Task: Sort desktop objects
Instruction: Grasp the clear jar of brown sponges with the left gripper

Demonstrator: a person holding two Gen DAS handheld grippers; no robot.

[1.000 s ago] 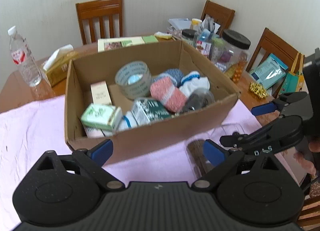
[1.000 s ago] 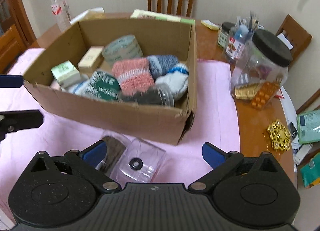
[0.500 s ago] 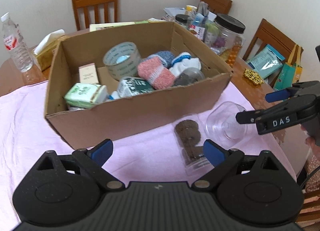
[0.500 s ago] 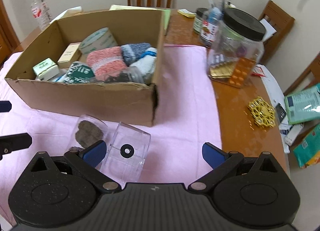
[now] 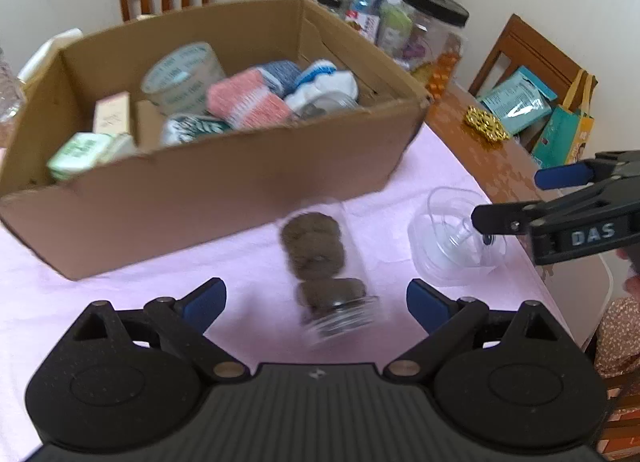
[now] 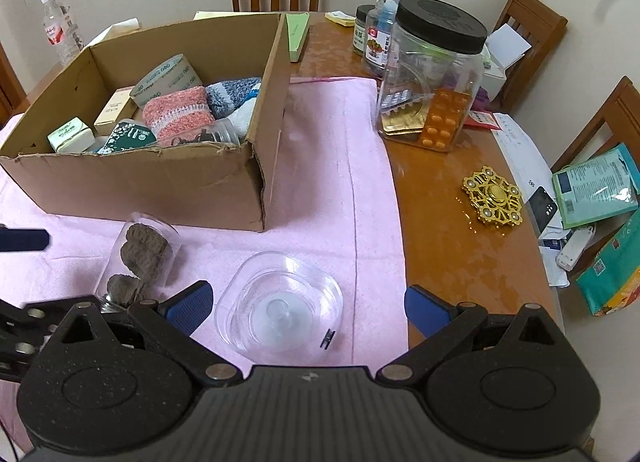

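Observation:
A clear jar of brown lumps (image 5: 320,262) lies on its side on the pink cloth (image 5: 120,302), in front of the cardboard box (image 5: 224,190). My left gripper (image 5: 316,296) is open around the jar's near end. A clear plastic lid (image 6: 280,302) lies on the cloth to the right. My right gripper (image 6: 306,302) is open with the lid between its fingers; it also shows in the left wrist view (image 5: 520,198). The jar (image 6: 140,258) and the box (image 6: 160,182) also show in the right wrist view. The box holds a tape roll (image 6: 166,80), socks and small cartons.
A big clear jar with a black lid (image 6: 432,70) holds pill packs on the wooden table (image 6: 452,238). A gold ornament (image 6: 493,196), packets and papers lie at the right edge. A water bottle (image 6: 60,28) and chairs stand at the back.
Both grippers have pulled back and swung right. The jar and lid now sit between the fingers. The clear lid has tipped from tilted to lying flat, open side up.

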